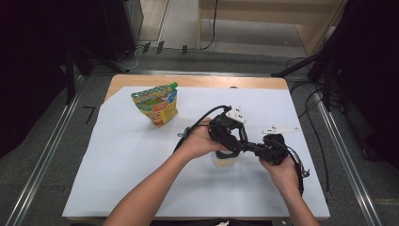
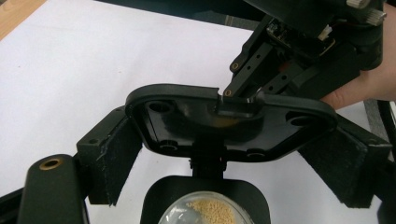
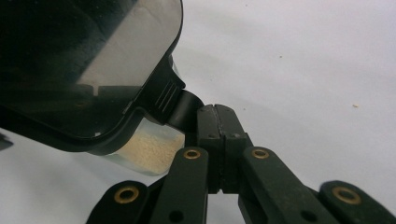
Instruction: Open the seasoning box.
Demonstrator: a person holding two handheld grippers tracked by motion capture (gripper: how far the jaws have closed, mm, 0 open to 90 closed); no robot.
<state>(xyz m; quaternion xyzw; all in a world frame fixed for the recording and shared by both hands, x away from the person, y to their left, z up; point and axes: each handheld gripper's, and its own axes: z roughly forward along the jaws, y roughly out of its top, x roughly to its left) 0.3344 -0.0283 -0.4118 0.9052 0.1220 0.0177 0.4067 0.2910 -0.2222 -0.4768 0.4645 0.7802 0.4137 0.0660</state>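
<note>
Far left on the white sheet (image 1: 141, 155) over the wooden table (image 1: 123, 81): a yellow-and-green stand-up pouch with a green cap (image 1: 156, 103), upright, well apart from the work and untouched.

Centre, near side: a clear plastic container with a black rim, part-filled with pale tan granules (image 1: 225, 158), standing on the sheet between my two hands. In the left gripper view I look down through its open mouth at the granules (image 2: 211, 212).

My left gripper (image 1: 229, 136) comes over the container from the left. Its jaws sit to either side of the black hinged flip lid (image 2: 231, 123), which stands raised on its hinge above the mouth. They look spread and merely bracketing the lid, though I cannot tell for sure whether the pads press on its edges.

To the right, my right gripper (image 3: 215, 122) has its jaws pressed together on the small black tab at the lid's edge (image 3: 187, 109), pinching it; the container shows just beneath.

Progress, as I judge it: lid unlatched and swung up, container open. The pouch is not yet handled, so if it is to be poured in, that remains, then closing the lid.
</note>
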